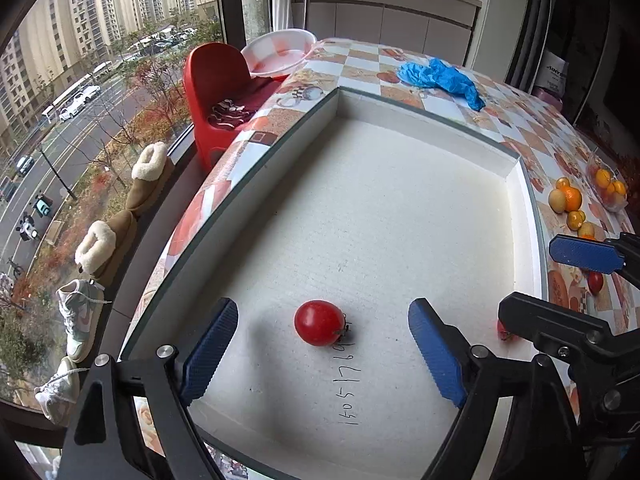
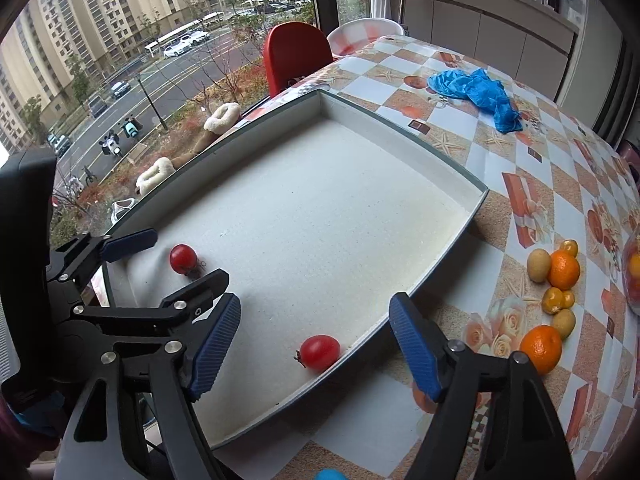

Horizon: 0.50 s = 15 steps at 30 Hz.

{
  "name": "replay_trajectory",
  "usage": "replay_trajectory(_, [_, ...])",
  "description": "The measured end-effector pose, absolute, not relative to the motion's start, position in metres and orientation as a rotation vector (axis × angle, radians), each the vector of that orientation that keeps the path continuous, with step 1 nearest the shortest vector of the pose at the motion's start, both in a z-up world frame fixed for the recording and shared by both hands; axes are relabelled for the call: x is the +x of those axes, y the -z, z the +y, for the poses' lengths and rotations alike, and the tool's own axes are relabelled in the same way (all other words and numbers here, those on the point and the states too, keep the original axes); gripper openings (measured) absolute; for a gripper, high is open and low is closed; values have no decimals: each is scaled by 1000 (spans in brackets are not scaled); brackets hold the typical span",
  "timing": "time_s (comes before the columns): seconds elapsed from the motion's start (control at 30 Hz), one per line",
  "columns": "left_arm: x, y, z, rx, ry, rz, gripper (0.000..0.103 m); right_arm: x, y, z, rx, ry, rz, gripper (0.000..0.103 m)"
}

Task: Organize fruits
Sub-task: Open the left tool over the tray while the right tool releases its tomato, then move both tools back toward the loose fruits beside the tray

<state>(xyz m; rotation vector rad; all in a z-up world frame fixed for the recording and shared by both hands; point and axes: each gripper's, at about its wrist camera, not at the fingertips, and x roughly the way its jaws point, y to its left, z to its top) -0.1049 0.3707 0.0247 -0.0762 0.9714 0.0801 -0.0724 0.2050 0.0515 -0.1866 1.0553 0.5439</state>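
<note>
Lying in the white tray [image 1: 400, 200], one tomato [image 1: 320, 323] is sitting untouched between the left tongs [image 1: 323, 356], another tomato [image 2: 319, 352] between the right tongs [image 2: 316, 346]; both are gaping apart.

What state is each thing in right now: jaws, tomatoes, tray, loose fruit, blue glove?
Left gripper: jaws open, holding nothing.
Right gripper: jaws open, holding nothing.
Left tomato: lying on the tray floor, free between the left jaws.
Right tomato: lying in the tray against its near wall.
White tray: holds only the two tomatoes.
Oranges and small fruits: loose on the tablecloth, outside the tray.
Blue glove: crumpled on the table.
</note>
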Motion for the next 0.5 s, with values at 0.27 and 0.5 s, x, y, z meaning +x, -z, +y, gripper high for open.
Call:
replay_trajectory(0.27, [-103, -29, 357, -53, -46, 991, 88, -65, -54, 175, -154, -443, 1035, 103])
replay_trajectory(0.5, [-103, -36, 339, -31, -25, 990, 88, -62, -54, 145, -113, -389, 1034, 103])
